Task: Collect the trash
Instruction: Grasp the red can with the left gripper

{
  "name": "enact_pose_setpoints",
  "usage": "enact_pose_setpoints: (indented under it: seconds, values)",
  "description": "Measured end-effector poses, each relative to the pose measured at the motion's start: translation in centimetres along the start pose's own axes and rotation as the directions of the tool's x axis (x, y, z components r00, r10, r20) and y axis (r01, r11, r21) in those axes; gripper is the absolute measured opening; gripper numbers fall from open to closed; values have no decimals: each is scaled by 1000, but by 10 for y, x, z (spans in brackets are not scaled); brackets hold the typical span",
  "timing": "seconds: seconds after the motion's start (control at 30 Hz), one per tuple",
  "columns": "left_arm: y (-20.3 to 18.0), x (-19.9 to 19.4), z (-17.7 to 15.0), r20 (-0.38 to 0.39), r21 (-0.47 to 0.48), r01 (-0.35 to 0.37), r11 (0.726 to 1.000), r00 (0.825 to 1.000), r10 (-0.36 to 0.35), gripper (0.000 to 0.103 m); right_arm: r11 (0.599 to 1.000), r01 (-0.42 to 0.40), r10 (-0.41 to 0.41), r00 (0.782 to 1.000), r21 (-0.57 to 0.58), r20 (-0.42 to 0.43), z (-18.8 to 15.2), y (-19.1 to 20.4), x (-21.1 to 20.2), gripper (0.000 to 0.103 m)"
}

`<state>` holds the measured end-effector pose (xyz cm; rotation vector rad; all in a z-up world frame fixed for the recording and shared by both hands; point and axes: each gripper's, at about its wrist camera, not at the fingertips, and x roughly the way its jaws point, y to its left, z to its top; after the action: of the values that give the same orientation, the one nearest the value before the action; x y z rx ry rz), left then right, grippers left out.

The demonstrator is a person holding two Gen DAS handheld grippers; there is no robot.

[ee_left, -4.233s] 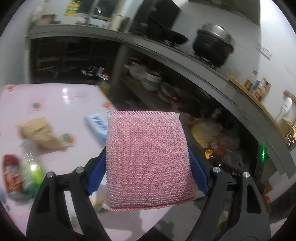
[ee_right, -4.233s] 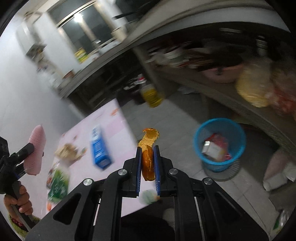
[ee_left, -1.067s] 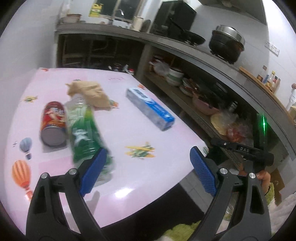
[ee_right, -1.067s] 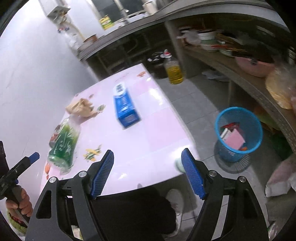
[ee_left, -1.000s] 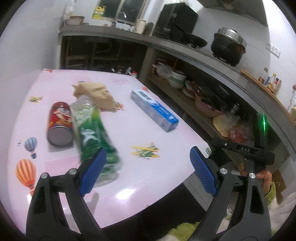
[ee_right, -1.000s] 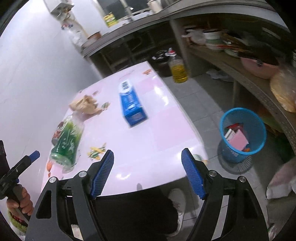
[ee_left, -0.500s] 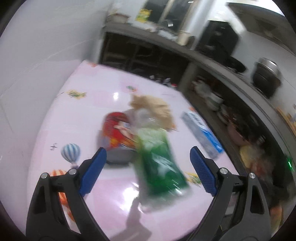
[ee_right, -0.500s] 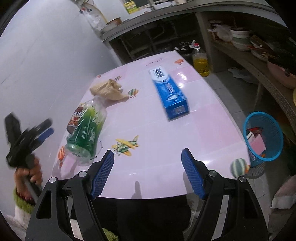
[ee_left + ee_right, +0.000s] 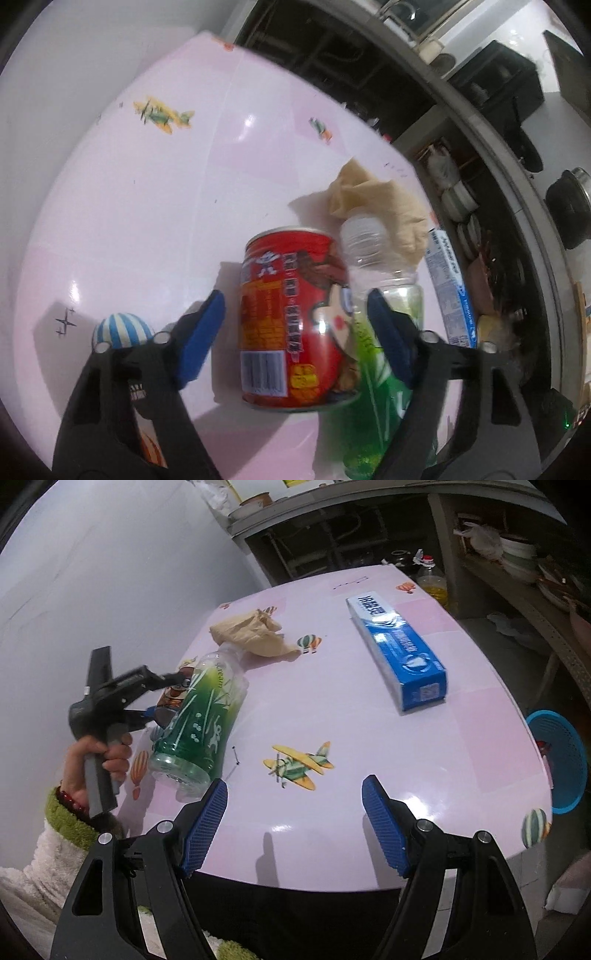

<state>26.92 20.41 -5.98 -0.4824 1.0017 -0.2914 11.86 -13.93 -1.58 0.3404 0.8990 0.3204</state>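
The red can (image 9: 295,317) lies on its side at the centre of the left wrist view, on the pink table (image 9: 147,206), between the blue pads of the left gripper (image 9: 295,332). The jaws are closing around it, with a gap visible on both sides, so they are not yet clamped. It is probably light and thin-walled, round and smooth, so it may roll or dent; squeezing across the middle of its body looks safest. The green bottle (image 9: 373,369) touches its right side, leaving that pad little room. In the right wrist view, the right gripper (image 9: 295,823) hangs wide apart and empty over the table's near edge, lower centre. The blue bin (image 9: 561,760) stands on the floor at far right.
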Motion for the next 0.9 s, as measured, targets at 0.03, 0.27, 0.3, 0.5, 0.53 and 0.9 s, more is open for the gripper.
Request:
enact_pose_setpoints:
  seconds: [0.03, 0.27, 0.3, 0.5, 0.53, 0.9]
  values:
    - [2, 2, 0, -7, -3, 4, 1000, 1000, -4, 67, 1000, -7, 7, 1000, -3, -2, 3, 2, 2, 73]
    - [8, 5, -6, -14, -7, 42, 999, 999, -42, 62, 995, -89, 88, 996, -40, -22, 27, 24, 22, 73]
    - [9, 3, -7, -13, -9, 40, 999, 999, -40, 62, 994, -102, 100, 995, -44, -29, 30, 27, 25, 73]
    - [13, -16, -29, -12, 3, 23, 1000, 1000, -23, 62, 981, -195, 194, 972, 8, -133, 60, 39, 64, 73]
    - [14, -21, -35, -11, 3, 24, 1000, 1000, -24, 62, 977, -212, 212, 965, 16, -154, 63, 41, 70, 73]
    - [29, -54, -76, -8, -31, 26, 999, 1000, -26, 62, 963, -261, 265, 896, 62, -357, 97, 76, 167, 73]
